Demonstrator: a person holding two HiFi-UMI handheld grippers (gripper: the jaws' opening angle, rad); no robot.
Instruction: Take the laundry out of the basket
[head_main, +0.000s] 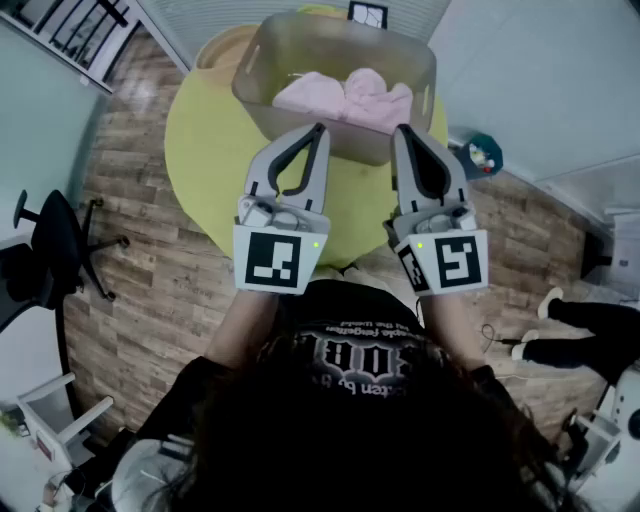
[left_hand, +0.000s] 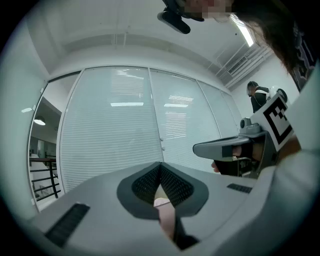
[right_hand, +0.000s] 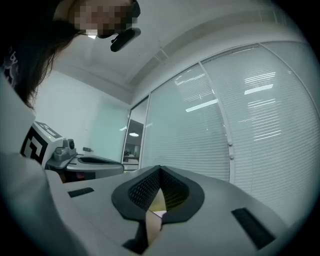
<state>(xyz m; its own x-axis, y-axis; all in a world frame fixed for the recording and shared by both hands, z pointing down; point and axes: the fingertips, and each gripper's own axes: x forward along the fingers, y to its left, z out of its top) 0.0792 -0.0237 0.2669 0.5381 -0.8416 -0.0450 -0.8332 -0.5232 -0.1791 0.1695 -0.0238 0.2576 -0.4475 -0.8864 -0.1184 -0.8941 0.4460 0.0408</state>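
Laundry (head_main: 350, 98) was noted in the basket (head_main: 256, 75) just beyond the tips of both tongs; left gripper (head_main: 320, 132) and right gripper (head_main: 402, 132) were found closed, empty.

A round yellow-green table (head_main: 195, 140) stands on the wood-plank floor (head_main: 130, 250). Directly on it sits one translucent basket (head_main: 262, 60), just beyond the fingertips (head_main: 319, 130).

The person holds the two grippers side by side in front of the chest, a little apart, both pointing forward. The left gripper (head_main: 318, 130) has its jaws pressed together with nothing between them. The right gripper (head_main: 403, 133) is closed and empty too. The left forearm (head_main: 238, 330) and the right forearm (head_main: 455, 330) reach forward.
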